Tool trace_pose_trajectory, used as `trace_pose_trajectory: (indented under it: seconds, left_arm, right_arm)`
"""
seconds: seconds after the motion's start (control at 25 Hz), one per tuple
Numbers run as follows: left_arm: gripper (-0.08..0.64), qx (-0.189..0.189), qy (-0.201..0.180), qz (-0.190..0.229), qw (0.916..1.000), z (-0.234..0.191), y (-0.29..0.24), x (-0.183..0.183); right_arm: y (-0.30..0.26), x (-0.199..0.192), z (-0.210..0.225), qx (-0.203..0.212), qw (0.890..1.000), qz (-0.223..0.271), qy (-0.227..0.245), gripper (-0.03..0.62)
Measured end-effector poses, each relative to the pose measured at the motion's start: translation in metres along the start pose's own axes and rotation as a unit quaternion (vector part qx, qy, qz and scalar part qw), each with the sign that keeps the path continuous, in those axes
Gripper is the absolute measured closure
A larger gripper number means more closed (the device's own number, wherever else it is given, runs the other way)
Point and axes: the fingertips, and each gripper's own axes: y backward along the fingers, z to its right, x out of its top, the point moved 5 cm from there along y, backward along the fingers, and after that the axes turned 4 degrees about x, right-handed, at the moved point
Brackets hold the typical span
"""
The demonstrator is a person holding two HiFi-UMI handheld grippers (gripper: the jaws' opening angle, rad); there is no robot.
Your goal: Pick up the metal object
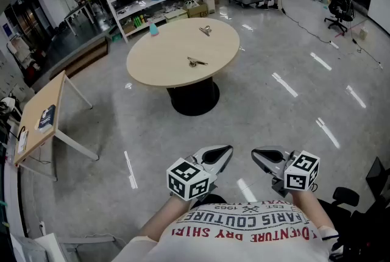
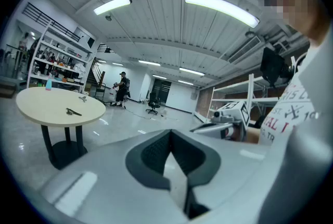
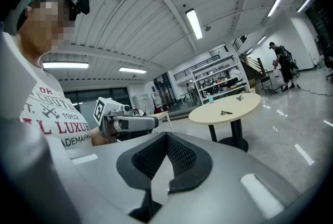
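- Beige round wooden table w/ black pedestal [image 1: 164, 66] stands well ahead across bare grey floor. By my read, nothing on it has been touched yet.
- On the top, L to R: small blue bottle [image 1: 153, 28] at the far-left edge, thin dark-silver metal object [image 1: 196, 62] lying flat near the middle, and a second small shiny metal clip [image 1: 205, 30] near the far edge. I can't tell which metal bit the task means; my guess is the middle one.
- Left gripper [image 1: 224, 152]: jaws pressed together w/ nothing between them. It's held low, close to the person's white printed shirt [image 1: 244, 227], well apart from the table.
- Right gripper [image 1: 258, 155]: same, jaws together and empty, just beside the left one.
- Progress: approx. nil, approach not begun. Left to do: get over to the table, spread one set of jaws, line up, pinch, lift.
- Obj is thin and lies flat, so I reckon the grab needs a low, careful pinch.
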Motion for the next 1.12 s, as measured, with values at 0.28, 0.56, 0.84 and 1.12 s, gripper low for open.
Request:
trace_pose_trajectory:
  seconds: [0.28,0.56,0.84,1.12]
  left_arm:
    - [0.557,-0.017,-0.019,-0.018,0.9995,-0.076,-0.063,0.015]
    - [0.557,-0.008,-0.031,-0.023,0.9992,-0.211,-0.132,0.056]
    - [0.557,0.036,-0.044,-0.021,0.9982,-0.354,-0.158,0.114]
    - [0.557,0.073,-0.027,-0.024,0.9967,-0.441,-0.189,0.13]
  right_arm:
    - [-0.039,0.016,0.085,-0.011,1.0,0.006,-0.009,0.592]
    - [-0.133,0.071,0.207,-0.008,1.0,-0.005,0.003,0.592]
    - [-0.249,0.144,0.309,0.027,0.999,0.004,0.017,0.592]
    - [-0.322,0.181,0.374,0.079,0.996,-0.018,0.028,0.592]
